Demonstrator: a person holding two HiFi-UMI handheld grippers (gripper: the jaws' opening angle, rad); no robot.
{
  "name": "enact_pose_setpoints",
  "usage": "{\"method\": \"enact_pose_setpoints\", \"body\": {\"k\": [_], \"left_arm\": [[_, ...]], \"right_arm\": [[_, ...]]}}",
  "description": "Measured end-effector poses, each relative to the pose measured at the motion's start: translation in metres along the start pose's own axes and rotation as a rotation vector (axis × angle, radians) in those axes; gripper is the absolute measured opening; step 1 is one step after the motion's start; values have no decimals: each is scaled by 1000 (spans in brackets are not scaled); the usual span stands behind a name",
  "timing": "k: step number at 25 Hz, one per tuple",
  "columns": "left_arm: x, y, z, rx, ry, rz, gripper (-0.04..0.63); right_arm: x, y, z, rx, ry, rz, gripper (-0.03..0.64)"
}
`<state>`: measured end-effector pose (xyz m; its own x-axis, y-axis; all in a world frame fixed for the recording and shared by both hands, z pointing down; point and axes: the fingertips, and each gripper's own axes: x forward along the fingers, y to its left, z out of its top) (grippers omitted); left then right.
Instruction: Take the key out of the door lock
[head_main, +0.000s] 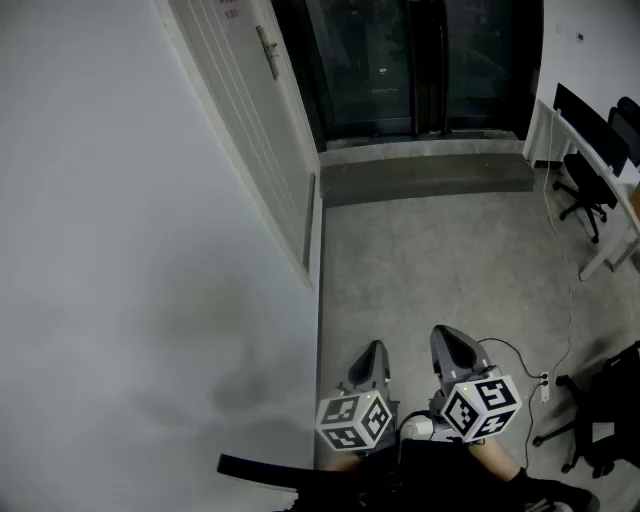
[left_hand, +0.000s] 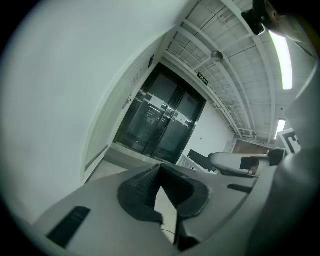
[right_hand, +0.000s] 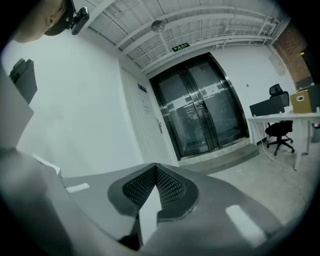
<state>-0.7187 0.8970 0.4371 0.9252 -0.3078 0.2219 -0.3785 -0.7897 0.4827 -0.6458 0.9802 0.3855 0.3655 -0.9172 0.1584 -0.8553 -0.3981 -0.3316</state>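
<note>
White wall (head_main: 120, 250): fills the space left of both grippers and runs forward from them. Concrete floor (head_main: 430, 260): lies bare between the grippers and the doors ahead. Dark glass doors (head_main: 400, 60): stand far ahead of the grippers, with a grey mat (head_main: 425, 175) at their foot. White door (head_main: 250, 120): set in the wall, ahead and to the left of the left gripper (head_main: 375, 350), well apart from it. Its handle (head_main: 268, 50) shows as a small lever. The key and lock are too small to make out. Table (head_main: 590, 130) and chair (head_main: 580, 190): ahead and to the right of the right gripper (head_main: 450, 340). Cable (head_main: 520, 352): on the floor just right of the right gripper. Both grippers are held low and side by side, pointing forward. In each gripper view the jaws are clenched, ribbed pads (left_hand: 142, 185) meeting at the tips and clasping no object.
</note>
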Motion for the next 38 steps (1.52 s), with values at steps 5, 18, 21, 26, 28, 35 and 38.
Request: {"method": "enact_pose_setpoints", "body": {"k": [5,18,21,26,28,35,38], "left_arm": [[1,-5,-1,30,4,-12,0],[13,-15,12,79,-28,-43,0],[11,-3,15,44,-29,-22,0],[4,34,18,-15,-30,25,0],[3,45,17,-33,-29,40,0],[35,71,15,-67,-7,67,0],[69,74,20,-70,-25,75,0]], "right_arm": [[-5,1,-1,-4,1,2,2],[4,-2,4,2,-17,0,2],[11,-2,1,15,-13,-9,2],[30,6,-14,12,24,-21,2],[36,8,-19,4,35,-26,2],[74,-6,-22,2,48,-15,2],[103,-30,-15,-9,40,4,2]]}}
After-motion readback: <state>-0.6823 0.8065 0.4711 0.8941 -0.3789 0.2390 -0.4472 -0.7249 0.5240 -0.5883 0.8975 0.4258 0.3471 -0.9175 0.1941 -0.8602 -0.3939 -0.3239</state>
